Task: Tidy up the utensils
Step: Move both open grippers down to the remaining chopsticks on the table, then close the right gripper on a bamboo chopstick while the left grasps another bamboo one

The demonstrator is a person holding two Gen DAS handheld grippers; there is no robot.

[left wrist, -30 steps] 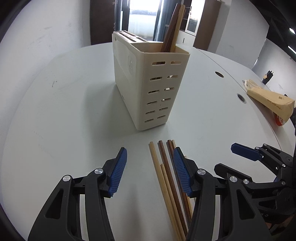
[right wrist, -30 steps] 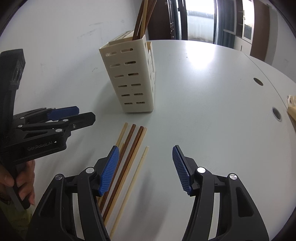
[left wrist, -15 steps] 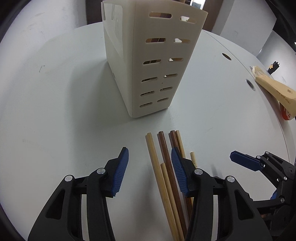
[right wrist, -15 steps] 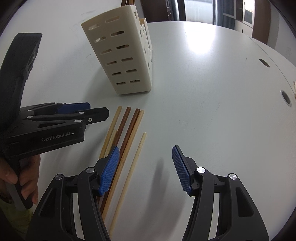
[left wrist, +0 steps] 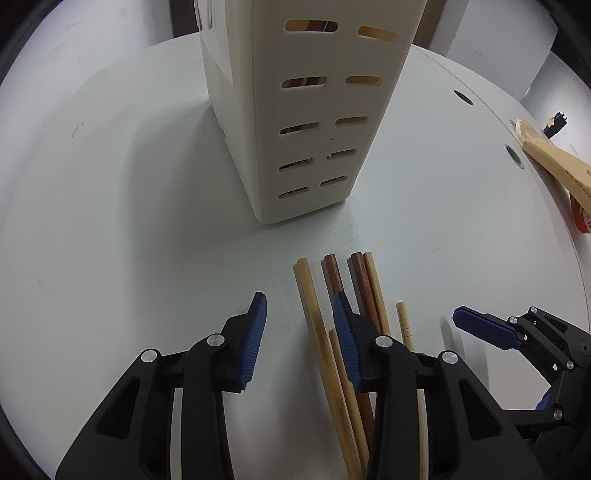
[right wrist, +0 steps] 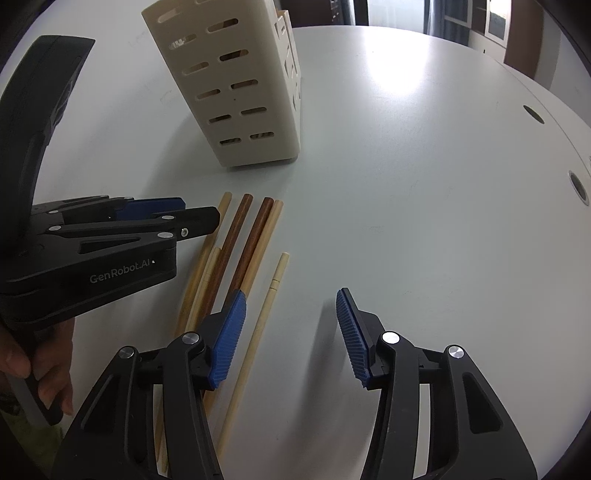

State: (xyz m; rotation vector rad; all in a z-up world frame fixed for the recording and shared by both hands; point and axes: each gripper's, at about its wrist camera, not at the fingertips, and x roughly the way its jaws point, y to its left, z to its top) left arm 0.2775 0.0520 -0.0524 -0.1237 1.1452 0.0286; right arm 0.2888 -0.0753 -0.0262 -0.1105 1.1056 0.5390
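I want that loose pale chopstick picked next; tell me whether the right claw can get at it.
Probably yes: the pale chopstick lies apart from the bundle, between the closing right claw's jaws, untouched.

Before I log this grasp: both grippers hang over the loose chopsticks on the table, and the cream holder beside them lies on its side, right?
Not quite. The cream holder stands upright on the table, as the left wrist view shows. Both the left gripper and right gripper do hang over the loose chopsticks, jaws closing.

1. An office or meeting room, not a home kitchen.
2. A large white round table [right wrist: 424,155] with cable holes [right wrist: 533,114] near its far right edge.
3. Wooden cabinets [right wrist: 498,22] and a bright window [right wrist: 395,13] stand beyond the table's far edge.
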